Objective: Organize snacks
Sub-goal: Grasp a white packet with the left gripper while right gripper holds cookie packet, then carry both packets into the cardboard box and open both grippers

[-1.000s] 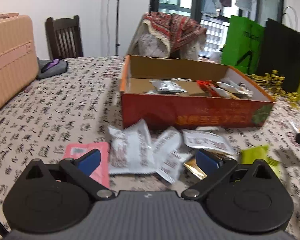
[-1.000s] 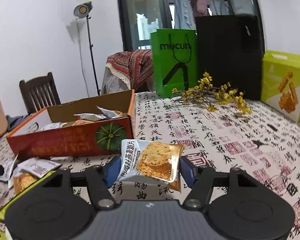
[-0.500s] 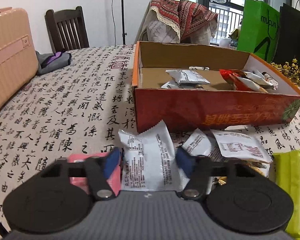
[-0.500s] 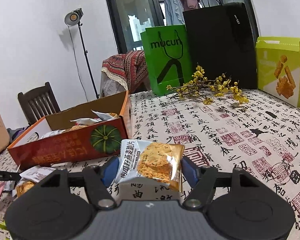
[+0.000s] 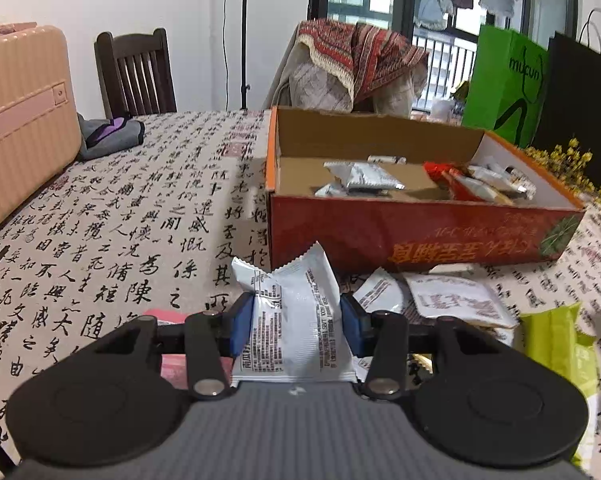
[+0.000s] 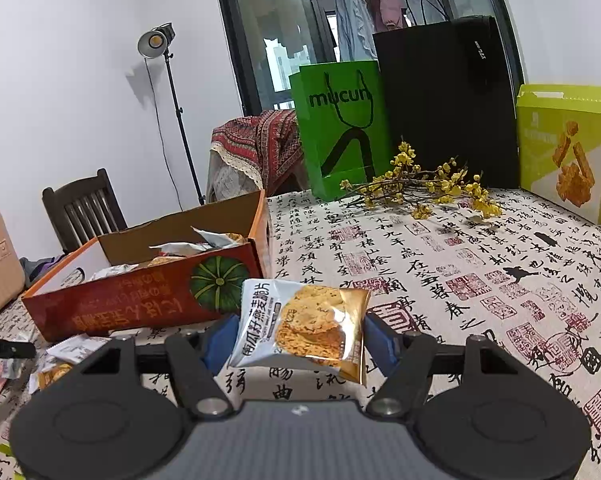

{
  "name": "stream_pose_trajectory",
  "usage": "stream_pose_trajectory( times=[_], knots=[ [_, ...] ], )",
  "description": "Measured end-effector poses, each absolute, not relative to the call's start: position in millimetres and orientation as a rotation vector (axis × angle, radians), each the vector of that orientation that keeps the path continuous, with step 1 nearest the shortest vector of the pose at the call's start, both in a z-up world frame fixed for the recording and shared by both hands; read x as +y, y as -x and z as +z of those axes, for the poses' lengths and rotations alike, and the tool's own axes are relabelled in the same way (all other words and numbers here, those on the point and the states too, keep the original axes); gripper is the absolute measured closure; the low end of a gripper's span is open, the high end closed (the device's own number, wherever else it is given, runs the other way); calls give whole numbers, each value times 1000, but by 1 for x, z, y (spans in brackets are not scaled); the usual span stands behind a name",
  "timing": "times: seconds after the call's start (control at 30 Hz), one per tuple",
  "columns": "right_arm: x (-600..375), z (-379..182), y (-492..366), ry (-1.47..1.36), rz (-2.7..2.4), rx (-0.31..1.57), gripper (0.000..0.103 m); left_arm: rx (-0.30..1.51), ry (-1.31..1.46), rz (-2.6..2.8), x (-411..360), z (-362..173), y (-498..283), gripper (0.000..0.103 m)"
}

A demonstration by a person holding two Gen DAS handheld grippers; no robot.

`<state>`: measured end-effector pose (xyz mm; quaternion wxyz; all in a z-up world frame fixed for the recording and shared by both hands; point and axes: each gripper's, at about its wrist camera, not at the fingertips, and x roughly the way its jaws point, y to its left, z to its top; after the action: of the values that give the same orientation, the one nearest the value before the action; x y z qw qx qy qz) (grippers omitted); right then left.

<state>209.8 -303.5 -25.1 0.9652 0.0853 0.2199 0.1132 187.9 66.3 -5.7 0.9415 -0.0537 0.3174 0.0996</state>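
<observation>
Left wrist view: left gripper [image 5: 296,326] jaws have just been closing and are now clamped on a white snack packet [image 5: 296,312], blue pads pressed to both its sides, packet upright just above the worktop [image 5: 112,216]. Orange box [image 5: 412,232] sits just ahead, its near wall facing the gripper, open top, several packets inside. Loose packets [image 5: 456,300] lie btwn box front and gripper, w/ a green pack [image 5: 556,340] at right. Left of the box the cloth is bare up to the pink suitcase [image 5: 20,120] at the edge.

Right wrist view: right gripper [image 6: 296,340] jaws are clamped on a gold cracker packet [image 6: 304,324], held clear of the worktop. Box corner is close on the left; to the right, open cloth runs to the yellow flowers [image 6: 420,188] and bags at the far edge.
</observation>
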Motion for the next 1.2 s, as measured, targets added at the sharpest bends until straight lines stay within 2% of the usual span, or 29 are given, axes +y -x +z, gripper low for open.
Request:
stream_pose_trajectory(
  times=[0.43, 1.2],
  knots=[
    [-286, -2, -203, -114, 261, 406, 35, 517, 133, 138, 57, 35, -172, 56],
    [-191, 51, -258, -11, 380, 358, 35, 376, 110, 40, 11, 85, -221, 56]
  ],
)
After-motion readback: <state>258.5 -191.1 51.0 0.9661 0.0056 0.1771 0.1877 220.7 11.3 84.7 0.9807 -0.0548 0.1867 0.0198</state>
